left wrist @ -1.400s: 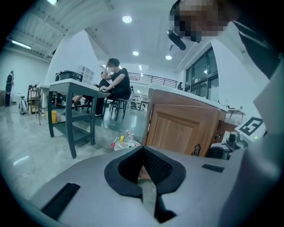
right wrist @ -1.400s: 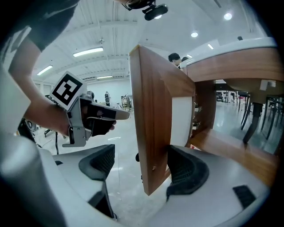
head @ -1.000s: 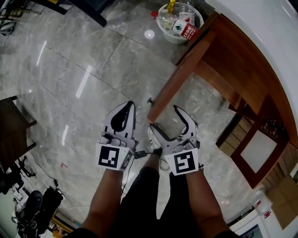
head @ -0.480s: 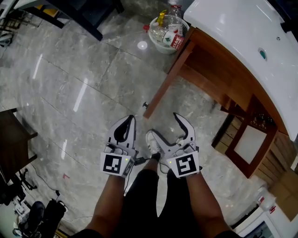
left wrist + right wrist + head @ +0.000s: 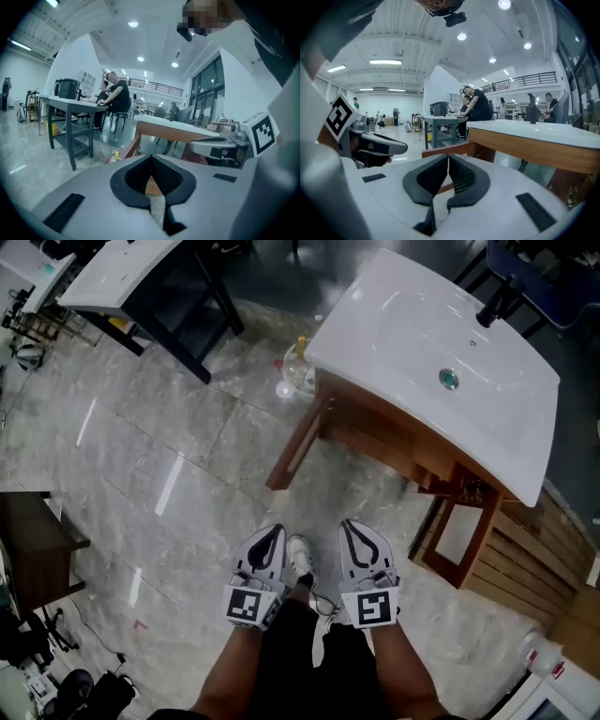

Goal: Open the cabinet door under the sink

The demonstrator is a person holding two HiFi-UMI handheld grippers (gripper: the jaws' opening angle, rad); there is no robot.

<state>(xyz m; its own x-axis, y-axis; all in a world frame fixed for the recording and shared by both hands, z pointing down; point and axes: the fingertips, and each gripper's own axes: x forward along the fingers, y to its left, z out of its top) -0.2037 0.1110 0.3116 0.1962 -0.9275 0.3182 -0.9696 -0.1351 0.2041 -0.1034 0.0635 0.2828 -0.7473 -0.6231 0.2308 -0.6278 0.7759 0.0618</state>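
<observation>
A white sink basin [image 5: 441, 362] tops a wooden cabinet [image 5: 375, 432] ahead of me. A wooden door leaf [image 5: 298, 442] slants out at the cabinet's left end, and a framed panel door [image 5: 461, 531] stands out at its right end. Both grippers hang in the air on this side of the cabinet, apart from it. My left gripper [image 5: 273, 531] is shut and holds nothing, its tips meeting in the left gripper view [image 5: 151, 157]. My right gripper [image 5: 347, 523] is closing, with its tips together and nothing between them [image 5: 448, 157].
A basket of bottles [image 5: 295, 367] stands on the grey tiled floor, half hidden behind the basin's left corner. A dark-legged table [image 5: 141, 277] is at the far left, a dark stand [image 5: 37, 549] at the left edge, and wooden slats [image 5: 525, 559] at the right.
The right gripper's jaws went from wide open to closed. Both grippers rose and the view pulled up, so the whole basin and cabinet now show. The left gripper stayed shut.
</observation>
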